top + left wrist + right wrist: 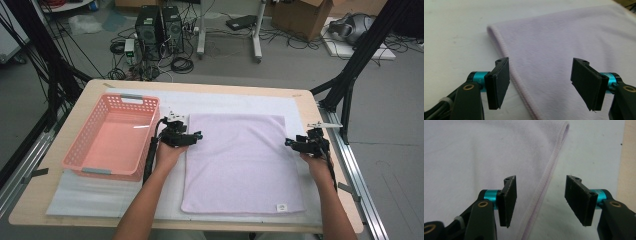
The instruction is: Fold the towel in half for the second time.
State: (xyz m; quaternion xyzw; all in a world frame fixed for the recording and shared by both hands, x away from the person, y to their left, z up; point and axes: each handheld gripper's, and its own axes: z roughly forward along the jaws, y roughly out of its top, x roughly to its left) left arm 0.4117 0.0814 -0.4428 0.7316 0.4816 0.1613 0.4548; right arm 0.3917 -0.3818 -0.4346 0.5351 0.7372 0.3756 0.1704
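A pale lilac towel [240,160] lies flat on a white mat in the middle of the table, with a small white label near its front right corner. My left gripper [196,136] hovers at the towel's left hem, jaws open and straddling the hem [506,53]. My right gripper [290,143] is at the towel's right hem, jaws open over the stitched edge [549,180]. In both gripper views the pads stand apart from the cloth and nothing is pinched.
A pink plastic basket [90,165] stands empty at the left of the table, close to my left forearm. The white mat [300,107] covers most of the wooden tabletop [350,220]. Black frame legs, cables and boxes are on the floor beyond.
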